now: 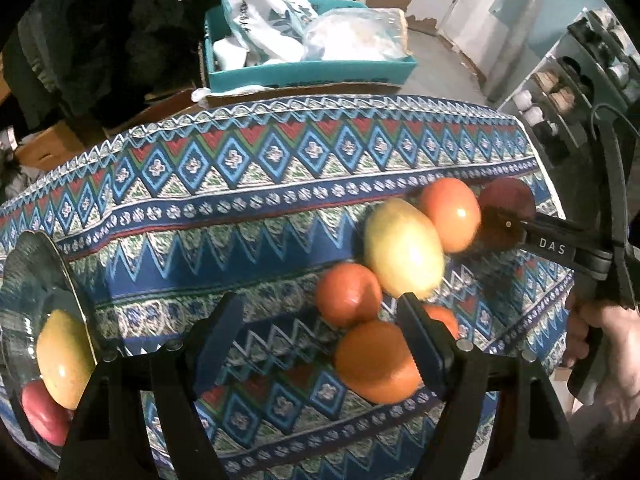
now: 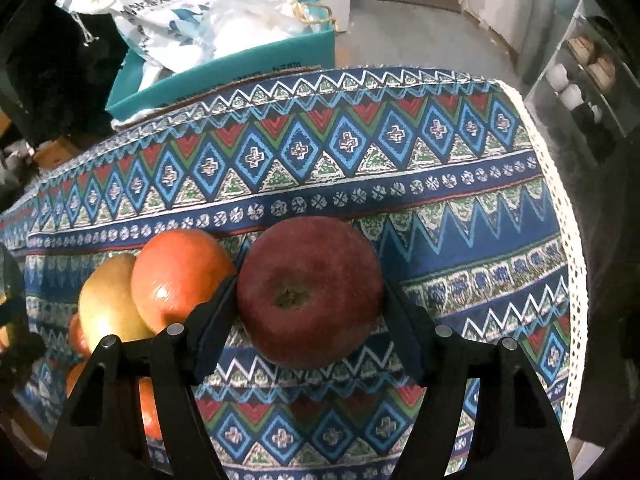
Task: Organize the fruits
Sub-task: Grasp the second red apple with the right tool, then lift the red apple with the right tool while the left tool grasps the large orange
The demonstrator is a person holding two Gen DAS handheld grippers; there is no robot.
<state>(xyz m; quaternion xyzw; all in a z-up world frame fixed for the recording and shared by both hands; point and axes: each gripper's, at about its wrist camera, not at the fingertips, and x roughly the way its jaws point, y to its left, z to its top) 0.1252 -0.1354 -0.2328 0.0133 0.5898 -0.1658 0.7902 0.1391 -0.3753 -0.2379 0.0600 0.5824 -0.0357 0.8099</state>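
Fruits lie clustered on a table under a blue, red and green patterned cloth (image 2: pixel 460 208). The right gripper (image 2: pixel 310 312) has its jaws closed against both sides of a dark red round apple (image 2: pixel 310 296) resting on the cloth. Just beside it sit an orange-red tomato (image 2: pixel 176 272) and a yellow-green oval mango (image 1: pixel 402 248), touching each other. The left gripper (image 1: pixel 320 340) hangs above the cloth with jaws wide apart, one finger overlapping a round orange (image 1: pixel 374 362). At far left, a clear glass bowl (image 1: pixel 24 280) holds another yellow mango (image 1: pixel 64 358) and a pink-red fruit (image 1: pixel 44 412).

Dim indoor light; glare spots shining on fruits (image 1: pixel 404 248), slight motion blur, fisheye edges bending w/ black vignetting.
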